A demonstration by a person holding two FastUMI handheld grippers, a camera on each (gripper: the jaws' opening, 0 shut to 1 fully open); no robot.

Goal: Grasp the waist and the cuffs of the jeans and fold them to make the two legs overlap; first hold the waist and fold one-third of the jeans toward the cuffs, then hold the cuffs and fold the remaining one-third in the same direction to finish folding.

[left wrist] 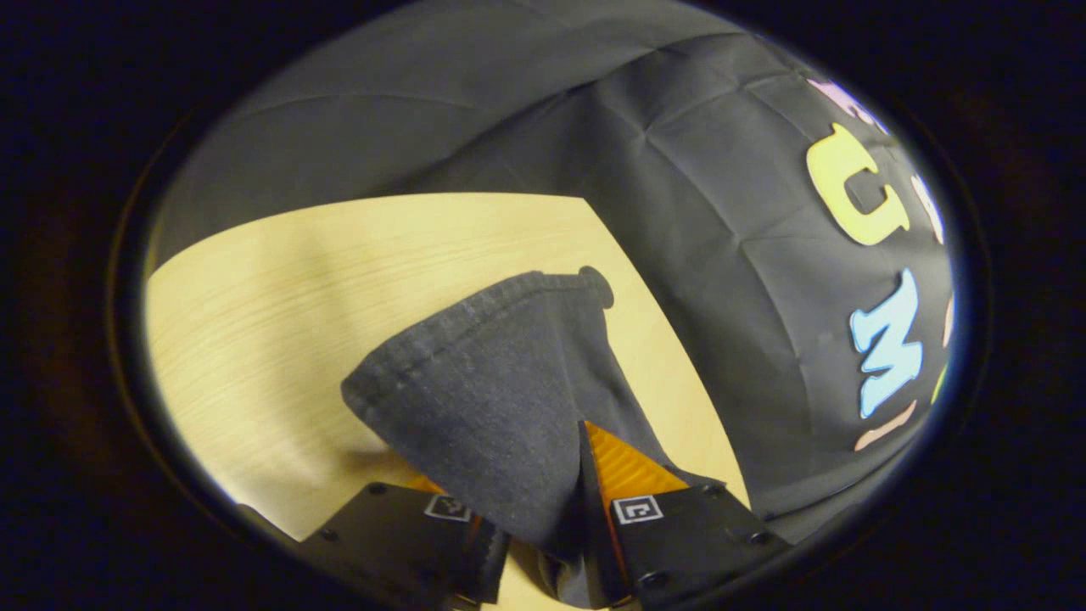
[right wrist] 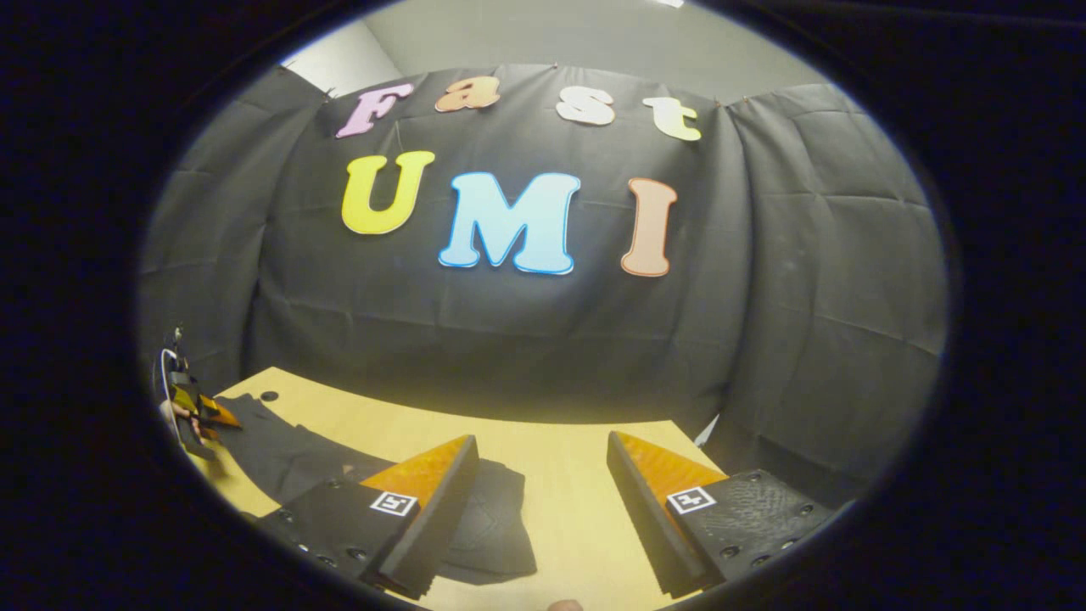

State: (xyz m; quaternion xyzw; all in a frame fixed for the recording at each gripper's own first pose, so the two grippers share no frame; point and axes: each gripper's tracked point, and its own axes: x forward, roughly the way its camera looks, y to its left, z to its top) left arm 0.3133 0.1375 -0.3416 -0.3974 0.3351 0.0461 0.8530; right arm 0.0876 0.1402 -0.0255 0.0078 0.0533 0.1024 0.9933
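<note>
Left gripper [left wrist: 551, 518] pinching jeans [left wrist: 501, 390] hem; right gripper [right wrist: 543, 509] spread wide, holding nothing.
Jeans lie on table [right wrist: 560, 458], stretching leftward from right gripper toward the left one.

A pale wooden table [right wrist: 560, 450] with a fine straight grain stood against the booth's black cloth wall [right wrist: 789, 280], which rose right behind the table's far edge and wrapped round its sides. The cloth hung creased and folded in shallow panels. Above the cloth's top edge a plain light grey wall [right wrist: 594, 34] showed. Soft light lay on the tabletop.
</note>
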